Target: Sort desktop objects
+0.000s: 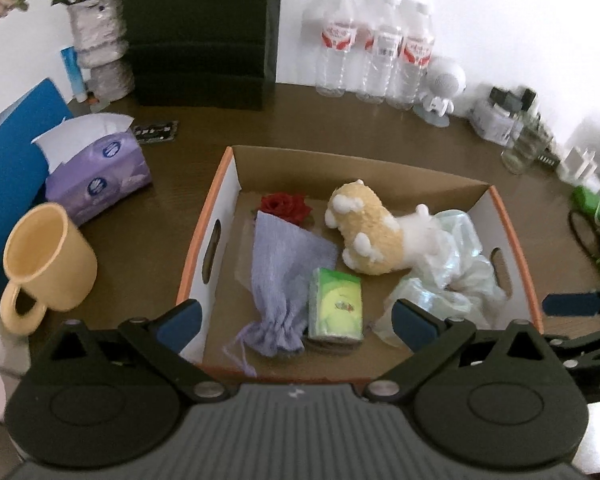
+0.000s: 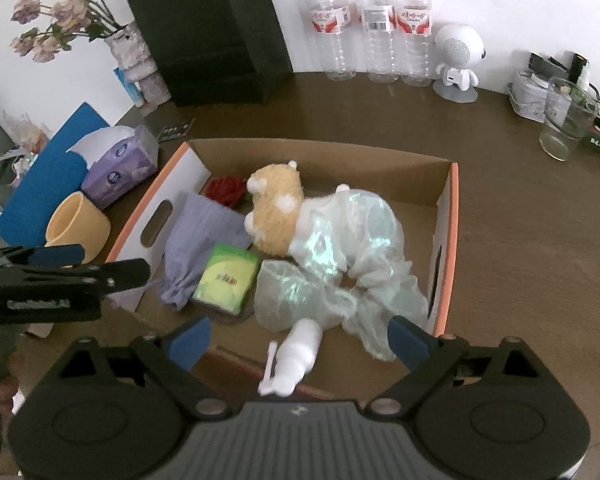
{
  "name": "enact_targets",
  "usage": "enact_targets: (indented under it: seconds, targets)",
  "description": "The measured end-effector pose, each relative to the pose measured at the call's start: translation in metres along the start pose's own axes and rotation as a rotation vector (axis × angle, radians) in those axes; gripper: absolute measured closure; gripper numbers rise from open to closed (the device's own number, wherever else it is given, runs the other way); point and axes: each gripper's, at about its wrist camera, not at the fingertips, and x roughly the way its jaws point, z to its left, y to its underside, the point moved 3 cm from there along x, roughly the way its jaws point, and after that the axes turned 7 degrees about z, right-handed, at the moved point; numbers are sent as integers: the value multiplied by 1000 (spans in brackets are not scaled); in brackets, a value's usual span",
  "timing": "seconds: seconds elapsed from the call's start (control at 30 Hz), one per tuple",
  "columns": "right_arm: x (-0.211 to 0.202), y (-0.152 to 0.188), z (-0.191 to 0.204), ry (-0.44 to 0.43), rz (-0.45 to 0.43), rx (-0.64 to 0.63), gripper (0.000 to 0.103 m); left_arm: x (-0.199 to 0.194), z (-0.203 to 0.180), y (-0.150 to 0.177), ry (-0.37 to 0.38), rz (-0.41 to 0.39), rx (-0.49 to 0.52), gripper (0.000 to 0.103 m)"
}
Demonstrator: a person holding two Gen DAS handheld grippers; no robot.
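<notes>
Right wrist view: my right gripper (image 2: 296, 340) stands spread wide, nothing pinched — a small white spray bottle (image 2: 294, 356) lies between the jaws, untouched, at the near edge of the cardboard box (image 2: 454, 200). It is white plastic with a thin nozzle piece, lying on its side. I judge it light, stiff and a bit slick; best taken across its round body, not the nozzle. My left gripper (image 1: 296, 316) is released too, empty, over the box's near left part, above the green tissue pack (image 1: 335, 304).
</notes>
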Motion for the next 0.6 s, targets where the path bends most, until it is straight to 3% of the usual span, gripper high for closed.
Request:
enact_targets:
  seconds: [0.33, 0.6]
  targets:
    - [-24, 30, 12, 19, 48, -54, 6, -40, 11, 42, 8, -38, -67, 0]
    - [-35, 54, 23, 52, 111, -119, 6, -47, 19, 84, 7, 4, -146, 0]
